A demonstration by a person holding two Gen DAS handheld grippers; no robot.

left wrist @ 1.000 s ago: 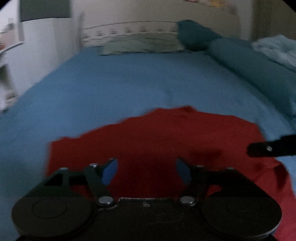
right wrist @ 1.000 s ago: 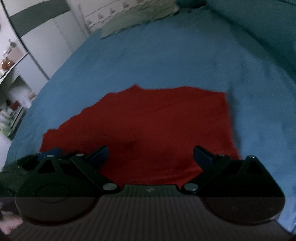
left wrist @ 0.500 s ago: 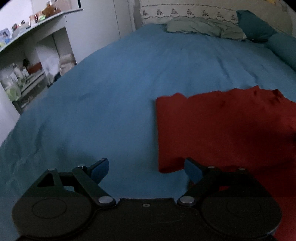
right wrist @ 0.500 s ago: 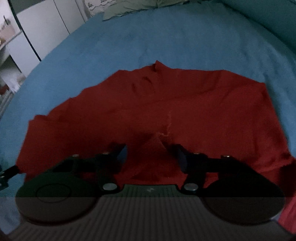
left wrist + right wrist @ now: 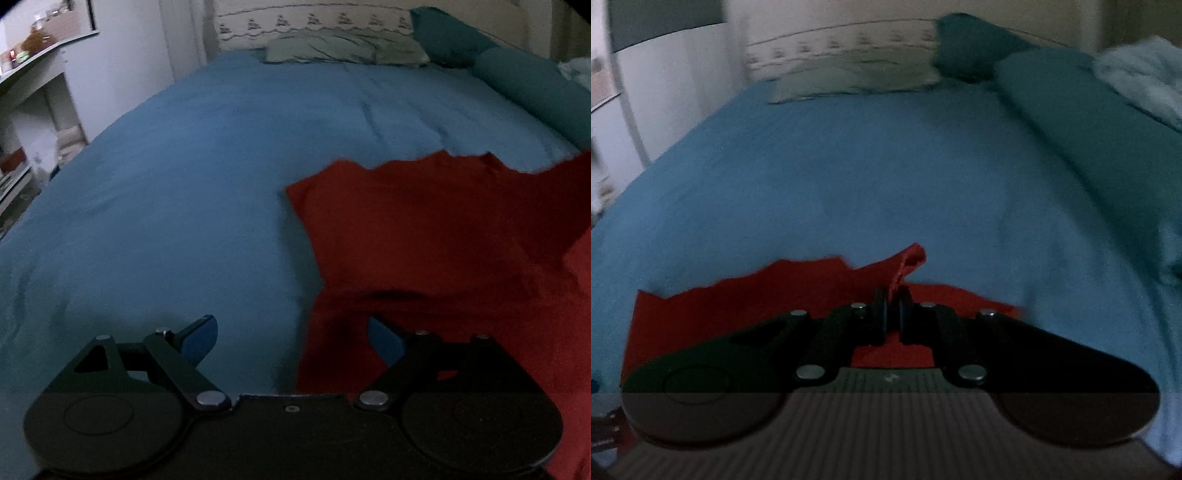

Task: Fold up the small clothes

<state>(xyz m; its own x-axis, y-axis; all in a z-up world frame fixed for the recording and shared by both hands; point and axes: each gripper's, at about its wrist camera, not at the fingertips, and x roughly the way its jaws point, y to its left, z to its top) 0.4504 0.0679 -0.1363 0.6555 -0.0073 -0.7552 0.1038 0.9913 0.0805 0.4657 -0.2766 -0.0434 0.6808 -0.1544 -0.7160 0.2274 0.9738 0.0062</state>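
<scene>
A red garment (image 5: pixel 424 229) lies on the blue bed cover (image 5: pixel 192 177). In the left wrist view its left edge runs down to my left gripper (image 5: pixel 291 339), which is open and straddles that edge low over the bed. In the right wrist view my right gripper (image 5: pixel 892 314) is shut on a pinched-up fold of the red garment (image 5: pixel 908 260), lifted above the rest of the cloth (image 5: pixel 738 306). In the left wrist view the garment's right part rises off the bed.
Pillows (image 5: pixel 343 50) lie at the head of the bed. A teal bolster (image 5: pixel 1089 122) and a pale blanket (image 5: pixel 1141 74) run along the right side. White shelves (image 5: pixel 33 110) stand left of the bed.
My right gripper closed on a fold of the red garment and lifted it. My left gripper stayed open at the garment's left edge and came closer over it.
</scene>
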